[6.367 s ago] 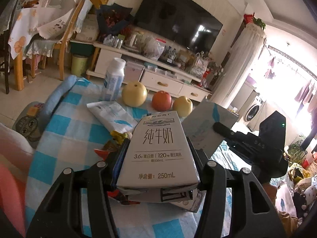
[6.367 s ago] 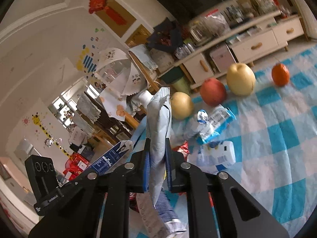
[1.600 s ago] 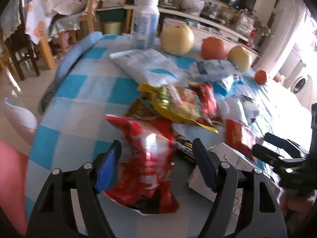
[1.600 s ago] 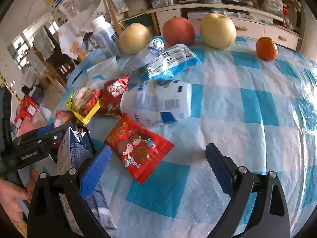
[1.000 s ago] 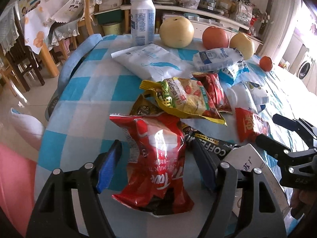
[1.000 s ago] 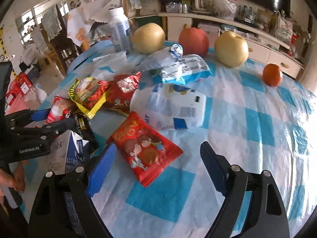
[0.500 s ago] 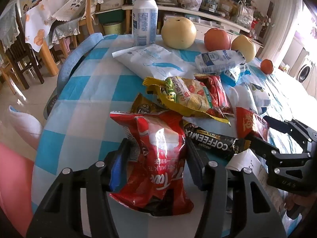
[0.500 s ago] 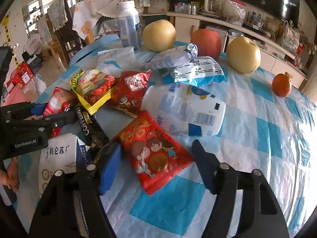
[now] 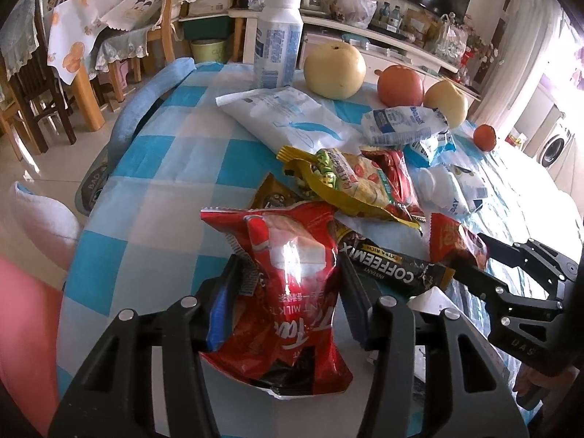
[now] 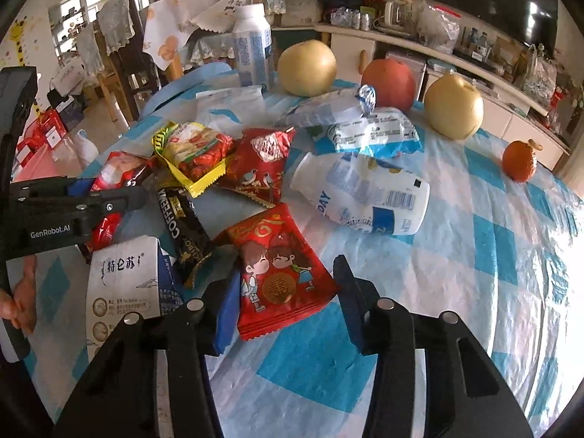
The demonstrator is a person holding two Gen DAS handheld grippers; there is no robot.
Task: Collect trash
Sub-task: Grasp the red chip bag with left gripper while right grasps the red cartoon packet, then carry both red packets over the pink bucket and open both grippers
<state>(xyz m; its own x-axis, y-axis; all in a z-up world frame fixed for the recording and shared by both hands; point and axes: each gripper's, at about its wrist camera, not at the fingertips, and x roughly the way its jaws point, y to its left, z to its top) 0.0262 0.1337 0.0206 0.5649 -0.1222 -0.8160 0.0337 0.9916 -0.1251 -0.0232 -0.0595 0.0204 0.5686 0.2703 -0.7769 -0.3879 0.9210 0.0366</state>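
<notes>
Red snack bag (image 9: pixel 292 284) between closing gripper (image 9: pixel 288 292)

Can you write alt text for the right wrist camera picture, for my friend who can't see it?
The right gripper is closing around a red snack packet with two cartoon children, lying on a blue and white checked tablecloth. Behind it lie more wrappers, a tipped white bottle, pears, an apple and a small orange. At the left, the left gripper reaches toward a red bag.
</notes>
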